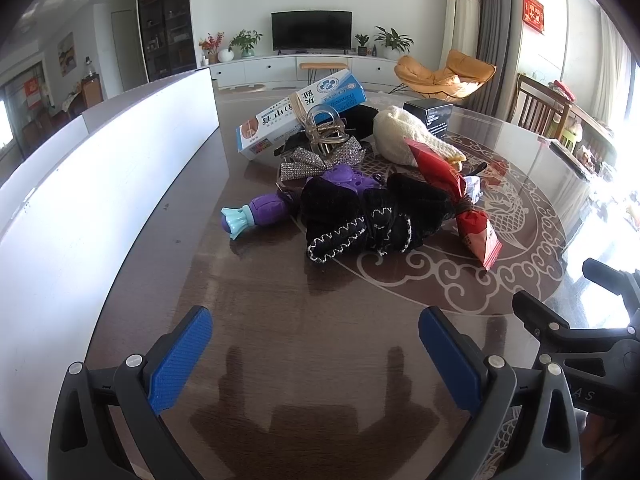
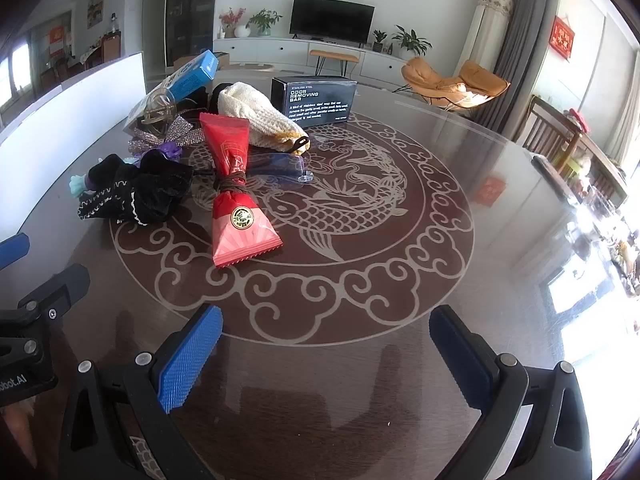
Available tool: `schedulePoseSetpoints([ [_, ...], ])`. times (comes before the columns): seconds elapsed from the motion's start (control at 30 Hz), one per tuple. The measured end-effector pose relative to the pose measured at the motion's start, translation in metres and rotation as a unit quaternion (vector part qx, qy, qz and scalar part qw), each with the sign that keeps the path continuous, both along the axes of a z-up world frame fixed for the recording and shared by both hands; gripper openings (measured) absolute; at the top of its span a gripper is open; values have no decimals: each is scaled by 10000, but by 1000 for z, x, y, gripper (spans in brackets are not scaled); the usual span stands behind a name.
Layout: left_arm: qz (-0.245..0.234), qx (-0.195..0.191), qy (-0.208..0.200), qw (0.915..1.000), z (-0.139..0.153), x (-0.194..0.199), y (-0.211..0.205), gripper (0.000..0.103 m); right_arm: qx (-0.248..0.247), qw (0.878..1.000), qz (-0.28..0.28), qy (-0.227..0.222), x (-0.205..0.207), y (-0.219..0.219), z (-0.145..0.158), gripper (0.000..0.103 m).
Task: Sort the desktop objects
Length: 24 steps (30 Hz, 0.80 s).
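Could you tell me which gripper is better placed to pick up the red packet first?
Probably the right gripper: open and empty, with the red packet lying just left of its line. From the open left gripper, it sits far right, behind the black velvet bow.

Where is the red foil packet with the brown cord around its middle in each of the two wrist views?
Left wrist view: the red foil packet lies right of centre, at the right edge of the pile, beside the black velvet bow.
Right wrist view: the red foil packet lies left of centre, near end on the fish pattern.
Shared landmark: the black television on the far wall.
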State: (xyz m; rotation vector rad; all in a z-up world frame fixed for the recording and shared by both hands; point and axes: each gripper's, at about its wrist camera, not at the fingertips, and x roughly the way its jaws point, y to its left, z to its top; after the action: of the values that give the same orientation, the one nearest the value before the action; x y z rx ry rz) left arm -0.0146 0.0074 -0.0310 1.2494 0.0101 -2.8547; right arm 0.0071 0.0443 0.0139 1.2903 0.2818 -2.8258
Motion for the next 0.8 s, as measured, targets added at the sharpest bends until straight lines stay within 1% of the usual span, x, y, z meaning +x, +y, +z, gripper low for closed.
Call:
schedulePoseSetpoints([
  [0.23,-25,-33,-8,10000,0,0,1,103,-44,10000,-24,-20,-1,2,0,103],
  [0.8,-24,51,-10,10000,1,0,-1,103,17,10000,-40,-67,-3,-1,-2,103],
])
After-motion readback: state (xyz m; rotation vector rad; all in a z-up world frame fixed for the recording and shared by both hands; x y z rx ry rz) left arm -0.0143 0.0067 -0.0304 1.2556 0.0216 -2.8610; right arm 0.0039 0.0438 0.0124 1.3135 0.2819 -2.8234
